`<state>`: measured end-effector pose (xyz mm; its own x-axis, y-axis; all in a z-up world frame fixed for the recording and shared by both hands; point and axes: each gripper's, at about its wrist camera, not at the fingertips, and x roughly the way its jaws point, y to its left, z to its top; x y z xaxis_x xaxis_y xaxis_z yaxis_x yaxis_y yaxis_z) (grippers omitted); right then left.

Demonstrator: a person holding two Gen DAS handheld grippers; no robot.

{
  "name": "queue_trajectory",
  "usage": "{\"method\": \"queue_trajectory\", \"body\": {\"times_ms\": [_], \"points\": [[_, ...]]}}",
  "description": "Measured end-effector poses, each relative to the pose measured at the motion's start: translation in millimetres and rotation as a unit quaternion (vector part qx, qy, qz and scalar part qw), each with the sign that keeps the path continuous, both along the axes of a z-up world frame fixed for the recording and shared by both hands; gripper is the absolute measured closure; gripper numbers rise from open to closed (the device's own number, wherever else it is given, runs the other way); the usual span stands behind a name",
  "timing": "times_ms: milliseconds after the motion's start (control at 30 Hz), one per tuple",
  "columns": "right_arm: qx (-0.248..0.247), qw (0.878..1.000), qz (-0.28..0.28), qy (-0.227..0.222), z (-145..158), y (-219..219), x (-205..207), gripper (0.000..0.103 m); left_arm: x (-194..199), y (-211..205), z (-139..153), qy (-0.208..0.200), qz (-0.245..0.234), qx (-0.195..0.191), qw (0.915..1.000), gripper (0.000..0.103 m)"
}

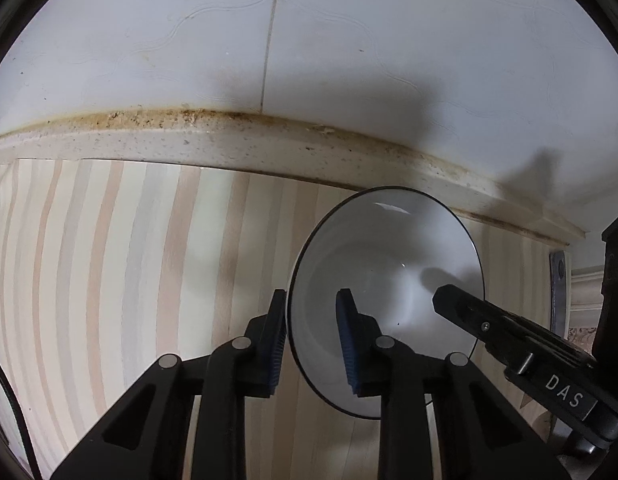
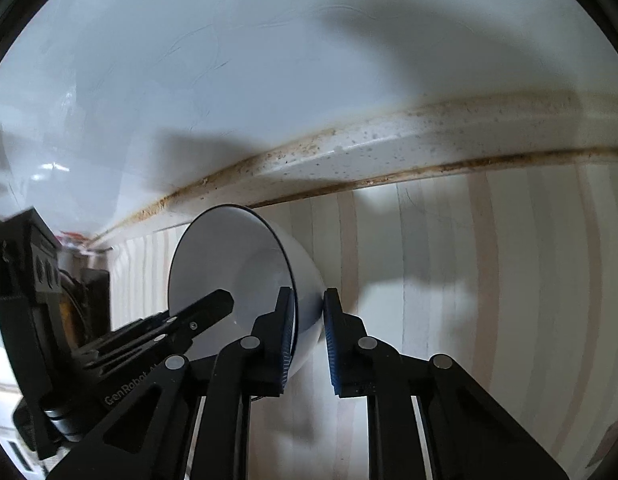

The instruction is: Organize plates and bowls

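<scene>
The white bowl [image 1: 385, 304] with its thin dark rim sits near the back of the striped counter [image 1: 109, 280], at about 5 o'clock in the left wrist view and 7 o'clock in the right. Both grippers pinch it: the left gripper [image 1: 315, 340] is clenched across the rim at its 9 o'clock side, one pad inside and one outside, and the right gripper [image 2: 309, 336] is clamped the same way on the opposite wall. The glazed wall looks slick, so I judge that uneven lifting could twist the bowl out of one pinch, tipping it against the stained backsplash ledge [image 1: 229, 140] at 12 o'clock, just behind. Beyond rises a white tiled wall [image 1: 349, 40], crossed by the grippers' shadows.
</scene>
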<state>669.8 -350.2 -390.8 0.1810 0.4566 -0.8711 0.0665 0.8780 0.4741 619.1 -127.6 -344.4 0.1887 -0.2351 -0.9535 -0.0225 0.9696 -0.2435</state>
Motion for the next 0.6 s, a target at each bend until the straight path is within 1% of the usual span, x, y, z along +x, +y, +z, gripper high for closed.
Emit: {"method": "queue_trajectory", "body": {"times_ms": [67,167,333,500,600], "points": [[0.004,1.0,-0.001,0.001,2,-4,-4,0.086,-7,-7,6,-0.008,-0.006,0.002,0.9999,0.081],[0.004,1.0,-0.004,-0.007,11,-6,-13,0.086,-17,-5,14,-0.016,-0.01,0.0,0.9998,0.081],[0.002,1.0,-0.007,-0.022,36,-12,-38,0.086,-43,-8,38,-0.03,-0.025,-0.008,0.9992,0.081],[0.001,0.999,-0.018,-0.035,68,-20,-79,0.086,-72,-14,69,-0.045,-0.042,-0.016,0.998,0.081],[-0.002,0.999,-0.025,-0.046,91,-27,-107,0.086,-98,-21,90,-0.054,-0.057,-0.022,0.9967,0.081]]}}
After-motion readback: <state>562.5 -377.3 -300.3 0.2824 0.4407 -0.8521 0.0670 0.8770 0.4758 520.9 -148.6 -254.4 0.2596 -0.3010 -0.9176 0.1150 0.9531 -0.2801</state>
